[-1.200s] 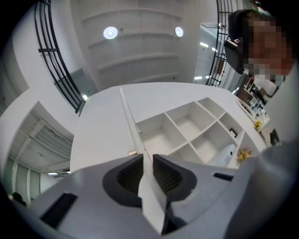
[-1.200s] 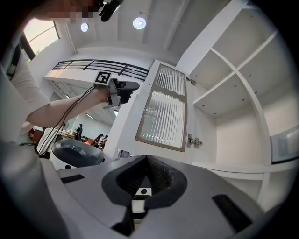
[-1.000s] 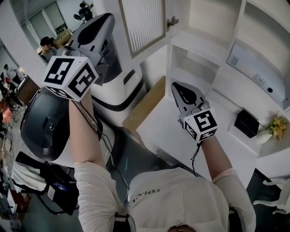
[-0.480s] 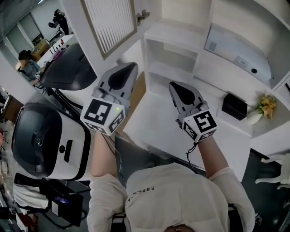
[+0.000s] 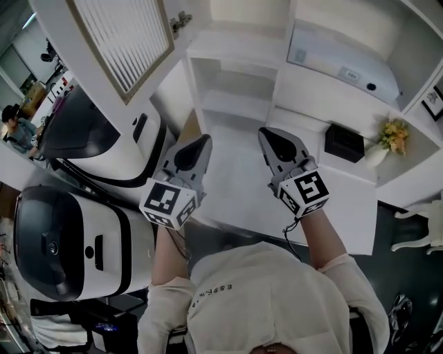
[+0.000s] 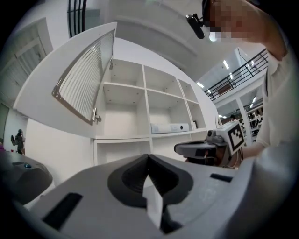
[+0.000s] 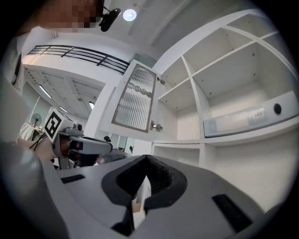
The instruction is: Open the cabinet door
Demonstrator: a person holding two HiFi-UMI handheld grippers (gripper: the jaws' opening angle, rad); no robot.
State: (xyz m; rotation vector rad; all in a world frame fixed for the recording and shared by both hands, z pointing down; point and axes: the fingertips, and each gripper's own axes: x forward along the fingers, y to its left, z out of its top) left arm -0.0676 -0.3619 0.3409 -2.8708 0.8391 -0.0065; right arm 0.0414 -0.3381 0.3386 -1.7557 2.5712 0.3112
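Observation:
The cabinet door [image 5: 124, 41], white-framed with a ribbed glass pane, stands swung open at the upper left of the head view, hinged [image 5: 181, 21] to the white shelf unit [image 5: 239, 76]. It also shows in the left gripper view as the door [image 6: 84, 79] and in the right gripper view as the door [image 7: 135, 98]. My left gripper [image 5: 201, 140] is shut and empty, below the door and apart from it. Beside it my right gripper [image 5: 267, 133] is shut with nothing in it. Both point level at the open shelves over the white counter [image 5: 235, 197].
A white box-shaped device [image 5: 346, 59] lies on a shelf at the right, with a black box [image 5: 344, 142] and a vase of flowers [image 5: 386, 138] below it. Large white and black machines [image 5: 69, 235] stand at the left. A person [image 5: 15, 124] is far off at the left.
My left gripper has dropped from high up by the door to beside my right gripper. The right gripper shifted a little. The open door sits higher and further left in view.

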